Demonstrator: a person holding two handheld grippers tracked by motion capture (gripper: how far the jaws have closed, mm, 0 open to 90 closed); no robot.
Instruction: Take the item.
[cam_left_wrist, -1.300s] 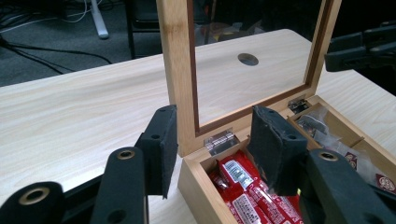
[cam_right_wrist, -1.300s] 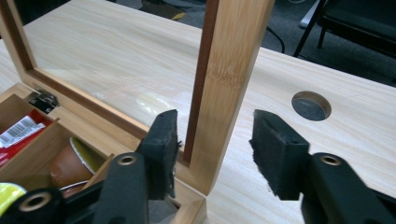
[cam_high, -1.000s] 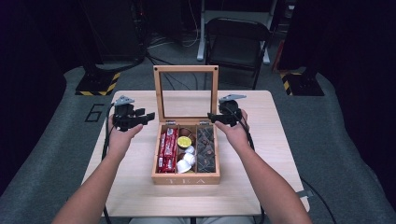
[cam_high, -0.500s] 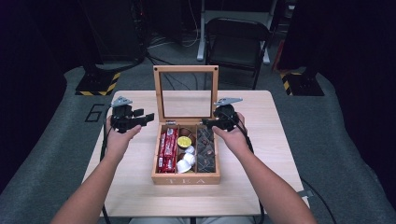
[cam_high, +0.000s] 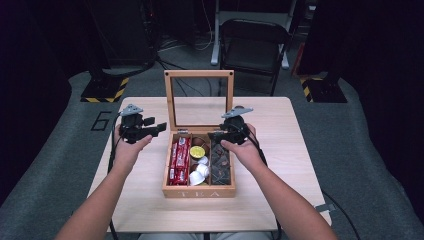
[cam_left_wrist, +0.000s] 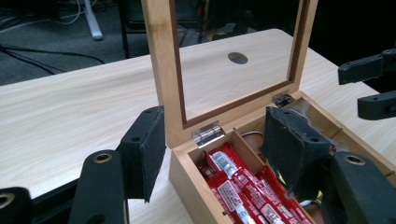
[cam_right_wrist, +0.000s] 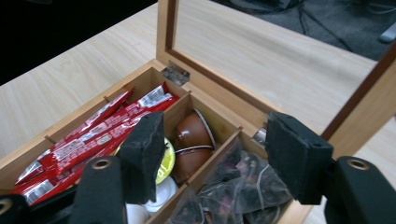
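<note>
Left gripper (cam_high: 159, 127): jaws apart, just been opening, empty, straddling the wooden box's (cam_high: 198, 192) near corner.
Right gripper (cam_high: 216, 135): jaws apart, just opened further, empty, above the dark packets (cam_right_wrist: 233, 189).
Lid (cam_high: 199, 73): upright behind both.

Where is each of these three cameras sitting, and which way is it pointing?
High view: above the person's side, facing forward and down on the table; both forearms, left tongs and right tongs show.
Left gripper view: on the left tongs, facing the tea box hinge corner; two black jaws.
Right gripper view: on the right tongs, facing down into the compartments; two black jaws.
Shared: the box's upright lid and red packets.
</note>
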